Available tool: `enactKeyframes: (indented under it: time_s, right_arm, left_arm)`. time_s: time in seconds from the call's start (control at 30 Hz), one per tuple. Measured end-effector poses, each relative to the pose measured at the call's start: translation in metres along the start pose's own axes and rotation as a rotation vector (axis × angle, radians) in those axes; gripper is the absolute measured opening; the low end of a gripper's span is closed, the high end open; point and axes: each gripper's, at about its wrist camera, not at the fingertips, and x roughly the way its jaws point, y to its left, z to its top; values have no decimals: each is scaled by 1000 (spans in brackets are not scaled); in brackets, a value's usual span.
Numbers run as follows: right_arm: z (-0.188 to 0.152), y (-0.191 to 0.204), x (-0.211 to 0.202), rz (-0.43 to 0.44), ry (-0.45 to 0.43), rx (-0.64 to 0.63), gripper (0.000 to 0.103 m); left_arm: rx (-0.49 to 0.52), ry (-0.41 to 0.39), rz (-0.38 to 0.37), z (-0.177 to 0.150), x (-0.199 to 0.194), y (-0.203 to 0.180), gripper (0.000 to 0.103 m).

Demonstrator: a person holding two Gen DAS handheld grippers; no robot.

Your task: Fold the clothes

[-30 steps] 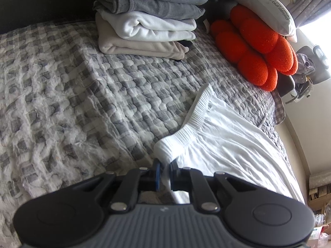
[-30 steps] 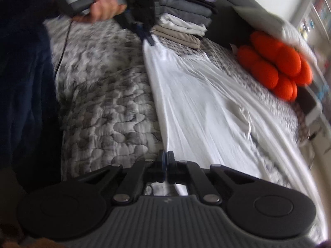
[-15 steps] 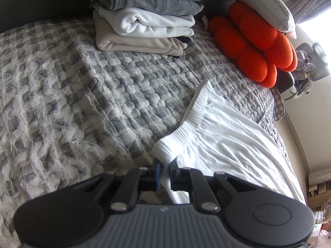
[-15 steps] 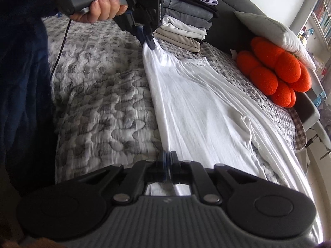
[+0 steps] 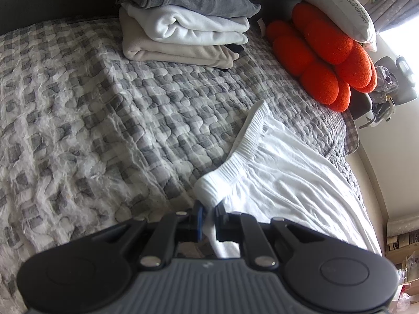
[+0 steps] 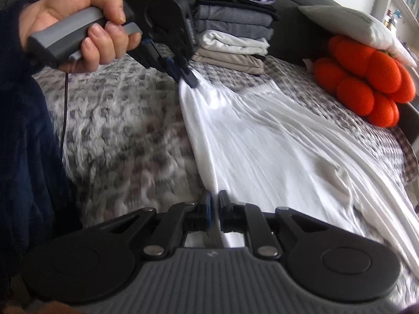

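One bed (image 5: 86, 120), covered in a grey-and-white checked quilt, serves as the folding surface. One white pleated garment with a ribbed elastic waistband (image 6: 262, 144) lies stretched along it, pulled taut between both tools so it can be laid flat for folding. One stack of folded grey, white and beige clothes (image 5: 188, 26) sits at the headboard end, well clear of the work. One orange bobbled cushion (image 5: 324, 60) rests under a pale pillow. Left claw (image 5: 208, 213): nearly closed, pinching the waistband corner. Right claw (image 6: 215, 209): jaws have just been parting, white fabric edge between them, apparently slackening.
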Motion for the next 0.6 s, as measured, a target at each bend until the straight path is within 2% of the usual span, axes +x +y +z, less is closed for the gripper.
enactKeyframes:
  time_s: [0.1, 0.37, 0.6]
  right_arm:
    - [12, 7, 15, -6, 5, -28, 13]
    - [35, 34, 38, -101, 29, -191, 13]
    - [49, 36, 54, -111, 28, -194, 13]
  left_arm:
    - [-7, 8, -3, 0, 1, 2, 9]
    - [-37, 18, -25, 2, 0, 6, 9]
    - [-60, 32, -30, 3, 2, 9, 9]
